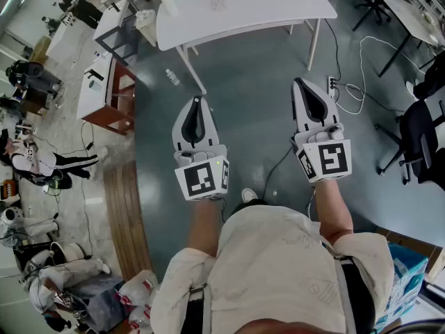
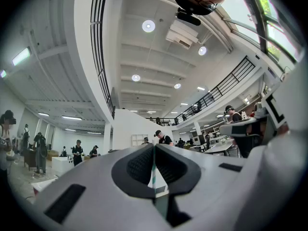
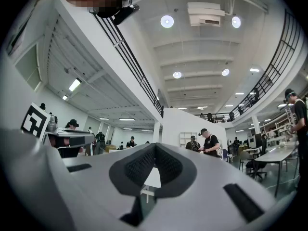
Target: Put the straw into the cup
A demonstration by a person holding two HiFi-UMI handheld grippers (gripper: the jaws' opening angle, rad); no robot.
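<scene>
I see no straw and no cup that I can make out in any view. In the head view a person holds both grippers out over the floor, jaws pointing away from the body. My left gripper (image 1: 197, 103) has its jaws pressed together with nothing visible between them, and so does my right gripper (image 1: 300, 83). In the left gripper view the left gripper (image 2: 154, 146) points across a large hall, its dark pads (image 2: 139, 165) meeting at a thin seam. In the right gripper view the right gripper (image 3: 155, 145) is shut the same way.
A white curved table (image 1: 278, 9) stands ahead, with a small unclear item (image 1: 217, 3) on it. A desk (image 1: 104, 92) stands to the left, office chairs (image 1: 424, 134) to the right, and cables and a power strip (image 1: 332, 85) lie on the floor. People stand about the hall.
</scene>
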